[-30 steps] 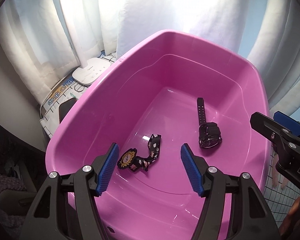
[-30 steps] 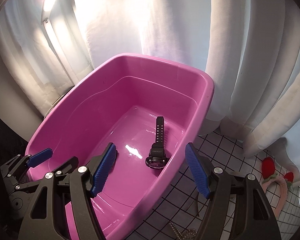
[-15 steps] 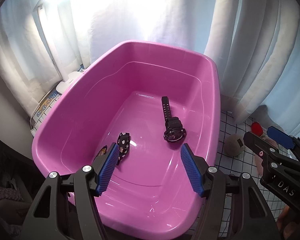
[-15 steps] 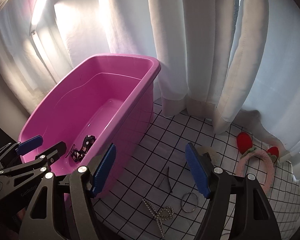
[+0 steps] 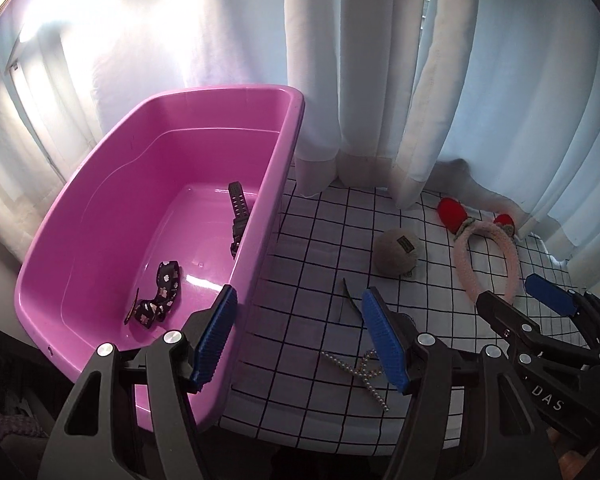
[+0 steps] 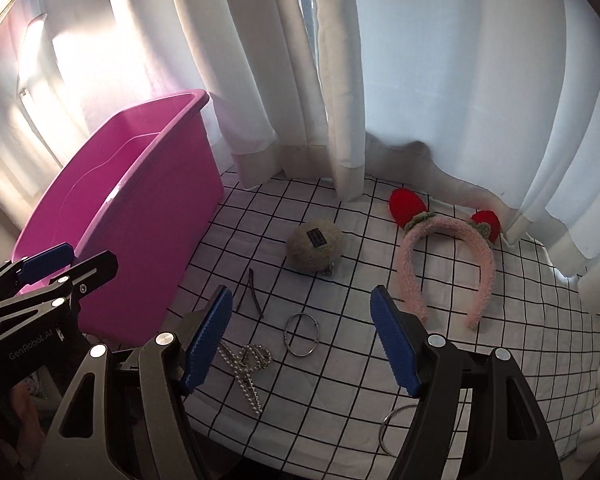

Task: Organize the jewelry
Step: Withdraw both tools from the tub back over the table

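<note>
**Both jaws wide and empty over the gridded cloth**

Jewelry lies in two lots. Inside the pink tub [image 5: 100,216]: a black watch [image 5: 238,216] against the wall nearer the cloth, and a black flowered band [image 5: 160,300] on the tub floor, just ahead of the left gripper's [image 5: 300,340] left finger. The watch lies farther ahead along that same finger's line.

On the cloth [image 6: 380,360]: a pearl strand [image 6: 244,364] beside the right gripper's [image 6: 300,344] left finger [image 6: 206,338], partly under it. A metal bangle [image 6: 301,335] lies between the right jaws, nearer the left finger. A dark hairpin [image 6: 250,294] sits just beyond that finger's tip. A second ring [image 6: 396,420] shows at the right finger's base, partly hidden. Ahead of the jaws, centred, a grey pompom [image 6: 314,246]; beyond the right finger, a pink fuzzy headband [image 6: 444,264] with red strawberry ears.

From the left wrist view, the pearls lie between the left jaws, close to the right finger; the hairpin sits by that finger's tip. The right gripper's arms show at the far right.

Left gripper: jaws well apart, nothing between the pads. Right gripper: same, wide and empty, above the cloth.

Surface: white cloth with black grid lines, lightly rumpled, tub standing on it to the left of both jaws. Room: white curtains [image 6: 420,80] hang to the cloth's far edge; strong backlight upper left, bluish light to the right.
</note>
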Available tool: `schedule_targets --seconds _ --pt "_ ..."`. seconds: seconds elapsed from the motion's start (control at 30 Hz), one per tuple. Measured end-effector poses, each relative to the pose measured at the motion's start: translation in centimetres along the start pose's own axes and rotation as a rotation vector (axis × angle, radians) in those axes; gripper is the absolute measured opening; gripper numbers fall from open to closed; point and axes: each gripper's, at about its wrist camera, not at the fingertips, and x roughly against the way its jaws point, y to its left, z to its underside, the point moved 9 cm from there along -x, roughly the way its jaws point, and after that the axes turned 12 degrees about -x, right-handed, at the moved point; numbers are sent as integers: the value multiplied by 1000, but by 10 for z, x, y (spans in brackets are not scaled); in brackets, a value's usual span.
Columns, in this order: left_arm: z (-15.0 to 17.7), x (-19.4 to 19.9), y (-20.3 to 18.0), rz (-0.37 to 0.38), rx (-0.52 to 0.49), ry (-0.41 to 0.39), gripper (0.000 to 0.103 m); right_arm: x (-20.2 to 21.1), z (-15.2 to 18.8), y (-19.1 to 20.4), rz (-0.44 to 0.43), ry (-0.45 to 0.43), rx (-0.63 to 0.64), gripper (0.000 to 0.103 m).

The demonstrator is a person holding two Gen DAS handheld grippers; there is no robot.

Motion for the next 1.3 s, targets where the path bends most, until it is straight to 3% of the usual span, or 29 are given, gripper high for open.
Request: schedule_targets --seconds 0.33,0.7,1.07,1.3 --pt "9 -4 -48 62 -72 -3 64 10 40 -72 68 19 -122 68" --pt "33 -17 -90 103 -149 38 64 24 70 -113 104 14 -211 68" --pt "56 -38 -113 148 -173 89 64 24 104 -154 143 47 -292 69" --pt "78 -63 -113 154 -164 130 64 -5 140 -171 149 129 -318 69"
